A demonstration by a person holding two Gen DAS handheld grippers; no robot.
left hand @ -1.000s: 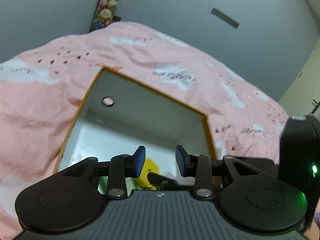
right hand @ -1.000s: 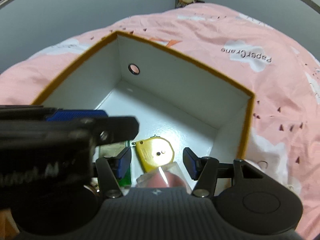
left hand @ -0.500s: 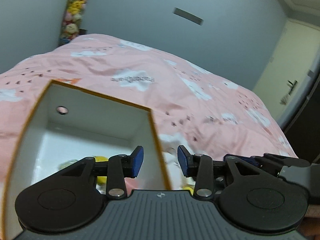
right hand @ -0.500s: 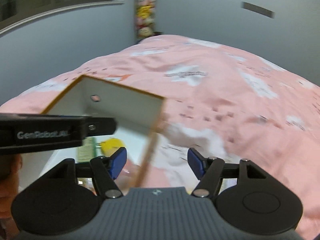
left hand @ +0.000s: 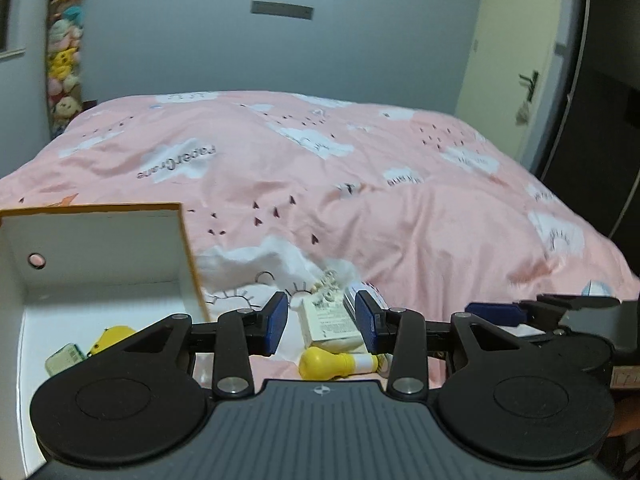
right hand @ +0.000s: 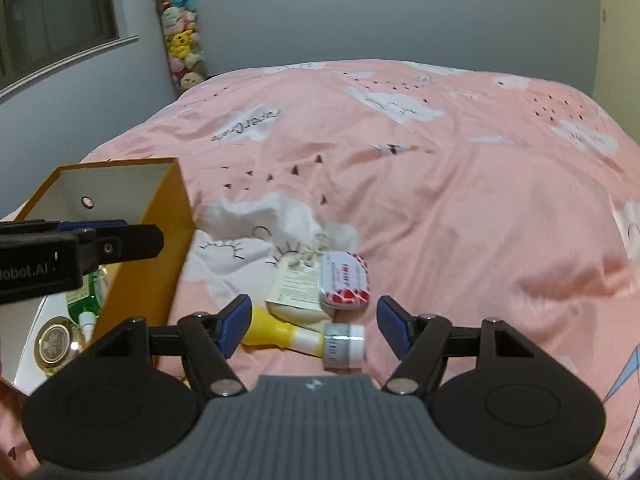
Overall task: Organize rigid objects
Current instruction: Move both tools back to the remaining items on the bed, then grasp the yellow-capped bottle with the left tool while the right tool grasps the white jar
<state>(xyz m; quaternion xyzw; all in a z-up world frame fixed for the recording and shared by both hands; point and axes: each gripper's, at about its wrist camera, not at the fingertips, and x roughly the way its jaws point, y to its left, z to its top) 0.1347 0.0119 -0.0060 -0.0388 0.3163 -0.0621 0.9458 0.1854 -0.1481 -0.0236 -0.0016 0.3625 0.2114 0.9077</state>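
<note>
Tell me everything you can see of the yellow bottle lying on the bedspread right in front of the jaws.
The yellow plastic bottle with a silver-and-white cap lies on its side on the pink cloud-print bedspread. Its bulbous yellow base points toward the orange-walled box; a pale yellow band leads to the cap. The cream labelled packet appears to touch it from behind. It sits between the open jaws of the right gripper, ungripped.
</note>
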